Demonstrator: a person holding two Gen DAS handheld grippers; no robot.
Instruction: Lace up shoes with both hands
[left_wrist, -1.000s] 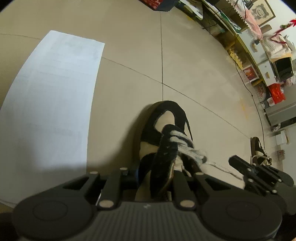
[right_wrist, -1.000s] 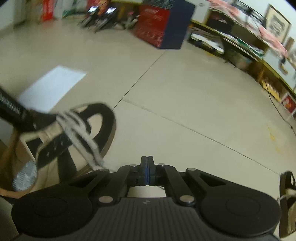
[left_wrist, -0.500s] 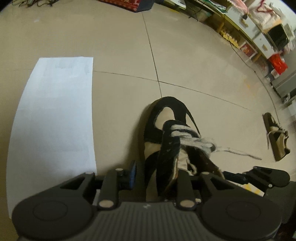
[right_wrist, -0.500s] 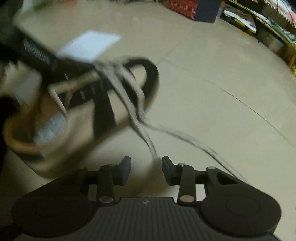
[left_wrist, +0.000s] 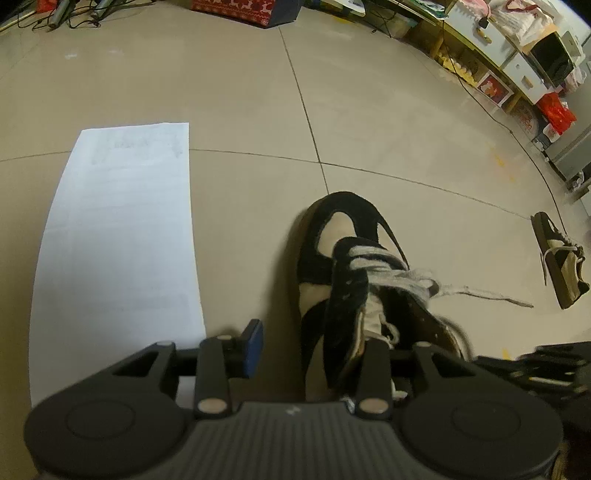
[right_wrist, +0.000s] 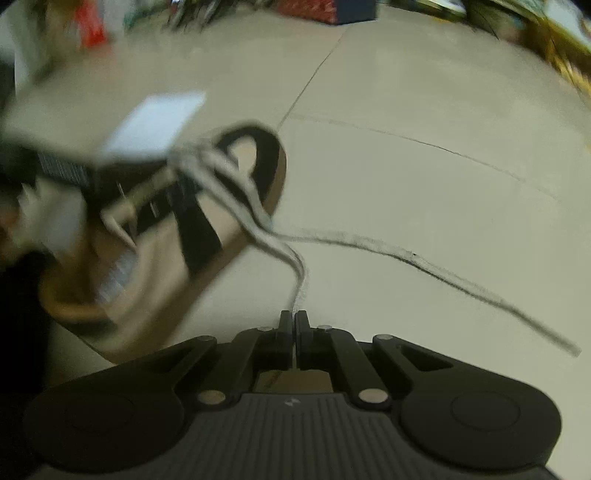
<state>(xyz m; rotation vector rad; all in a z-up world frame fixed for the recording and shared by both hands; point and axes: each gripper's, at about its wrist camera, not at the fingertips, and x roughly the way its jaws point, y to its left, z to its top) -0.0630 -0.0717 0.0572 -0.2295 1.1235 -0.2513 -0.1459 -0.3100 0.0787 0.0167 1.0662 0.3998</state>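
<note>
Shoe, black and cream, rests on the tiled floor with its toe pointing away from the left gripper. That gripper's 2 fingers are spread wide and straddle the heel end: the blue-padded finger sits clear on the shoe's left side, and the other finger is beside the tongue and collar. It looks placed to steady the shoe against a pull, though whether it presses on the shoe I cannot tell.

A grey lace crosses the upper rows of eyelets and bunches at the shoe's right side. 1 loose end trails away over the floor. The right wrist view is blurred, but it shows the other strand running from the eyelets down into the right gripper, whose fingers are pressed together on it. The pinch sits close to the shoe, likely so that the strand can be drawn tight or guided to an eyelet.

The lower rows appear threaded, while the rows nearest the collar look bare, so the lacing seems only partly done.

A white sheet of paper lies flat left of the shoe, apart from it. A second shoe lies well away at the right, not involved here.
</note>
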